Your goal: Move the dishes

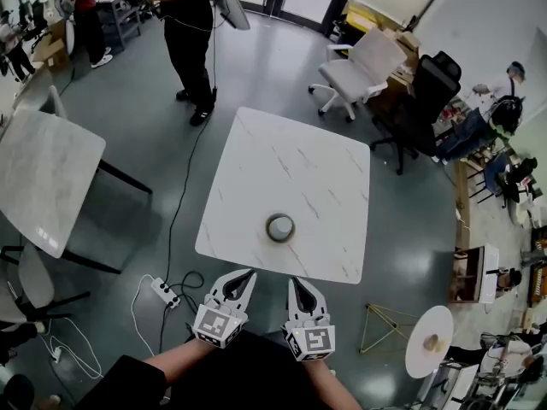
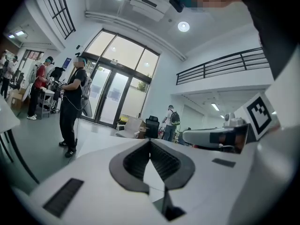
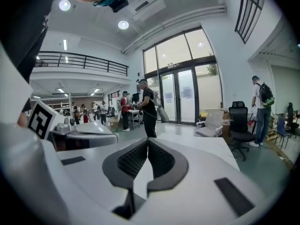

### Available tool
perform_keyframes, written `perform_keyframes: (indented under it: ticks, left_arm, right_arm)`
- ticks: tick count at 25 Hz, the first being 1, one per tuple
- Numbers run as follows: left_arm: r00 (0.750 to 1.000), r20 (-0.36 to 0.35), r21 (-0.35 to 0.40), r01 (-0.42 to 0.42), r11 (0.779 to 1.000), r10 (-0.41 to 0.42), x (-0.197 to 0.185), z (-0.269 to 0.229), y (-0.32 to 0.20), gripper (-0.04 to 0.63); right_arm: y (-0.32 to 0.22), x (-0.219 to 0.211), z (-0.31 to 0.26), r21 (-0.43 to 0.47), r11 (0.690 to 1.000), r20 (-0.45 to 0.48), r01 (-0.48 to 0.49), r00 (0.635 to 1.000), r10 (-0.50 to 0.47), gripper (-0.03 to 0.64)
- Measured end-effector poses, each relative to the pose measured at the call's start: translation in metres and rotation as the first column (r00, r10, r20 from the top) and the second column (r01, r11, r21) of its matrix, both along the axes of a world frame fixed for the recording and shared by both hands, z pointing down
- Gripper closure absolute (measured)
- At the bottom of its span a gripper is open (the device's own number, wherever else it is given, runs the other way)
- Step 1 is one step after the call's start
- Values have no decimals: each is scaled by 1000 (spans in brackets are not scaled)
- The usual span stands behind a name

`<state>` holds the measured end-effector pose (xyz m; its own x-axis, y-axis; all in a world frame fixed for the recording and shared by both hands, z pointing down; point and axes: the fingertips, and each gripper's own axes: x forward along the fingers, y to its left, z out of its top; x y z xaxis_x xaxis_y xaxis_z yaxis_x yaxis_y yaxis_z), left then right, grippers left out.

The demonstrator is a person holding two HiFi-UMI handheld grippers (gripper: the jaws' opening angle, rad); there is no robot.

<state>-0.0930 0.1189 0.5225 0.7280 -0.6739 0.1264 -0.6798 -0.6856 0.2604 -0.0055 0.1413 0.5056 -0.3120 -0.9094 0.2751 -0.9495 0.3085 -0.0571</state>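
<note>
A person stands at the near edge of a square, white marble-patterned counter (image 1: pixel 299 169) in an open workshop hall, holding the left gripper (image 1: pixel 244 277) and the right gripper (image 1: pixel 294 283) side by side and just short of the counter's rim. Seen from the head view, a single small round grey dish (image 1: pixel 280 227) sits on the counter close to that near edge, ahead of the two grippers and roughly on the line between them, touched by neither. Each gripper's own view shows its dark ribbed fingers (image 2: pixel 136 161) pressed together tip to tip with nothing between them; the right gripper's fingers (image 3: pixel 161 161) meet in the same way, and the pale counter top stretches out beyond both. The rest of the counter is bare. On the far side a person in black (image 1: pixel 190 24) stands on the grey floor (image 1: pixel 256 67), with a white office chair (image 1: pixel 363 67) and a black chair (image 1: pixel 427 92) off to the right. A second pale counter (image 1: pixel 43 178) stands well apart at the left, and a white power strip (image 1: pixel 164 292) lies on the floor just left of the left gripper.
</note>
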Motion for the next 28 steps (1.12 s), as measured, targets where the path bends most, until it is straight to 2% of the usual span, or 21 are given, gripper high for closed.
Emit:
perform_keyframes:
  ticks: [5,9,13,16,20,23,24,26,28]
  left_arm:
    - [999,14,-41,-44,998,44,-8,18,-29,580]
    - [998,36,-79,-57,995,60,-6,35,-42,580]
    - [996,38,-124,-71,990,76,10,48,-58,580]
    - [995,68,-131,-70,989,79,18,58,-73,580]
    - [992,111,-160,-41,986,59,23,79,-96,580]
    - [991,126,-193,-13,981,38,29,90,-110,580]
    - [991,129,-205,-2,979,29,30,95,-114,580]
    - [993,114,-247,30,969,-1,33,104,-122,580]
    - [997,62,-319,70,945,-52,34,116,-129,580]
  right_arm:
    - [-22,-7,31,-90,996,-16,13,1000,-14,601]
    - [-36,2,43,-113,993,-18,-32,999,30,601]
    - [-55,21,60,-163,984,20,-66,997,70,600]
    - [-73,31,73,-182,983,8,-37,999,39,600]
    - [-101,44,90,-189,982,-58,19,998,-31,600]
    - [-119,50,108,-233,970,-62,70,994,-86,598]
    - [-124,50,116,-259,962,-51,91,993,-107,587]
    - [-135,48,135,-318,939,-43,132,987,-153,437]
    - [-146,47,155,-373,916,-65,151,980,-189,420]
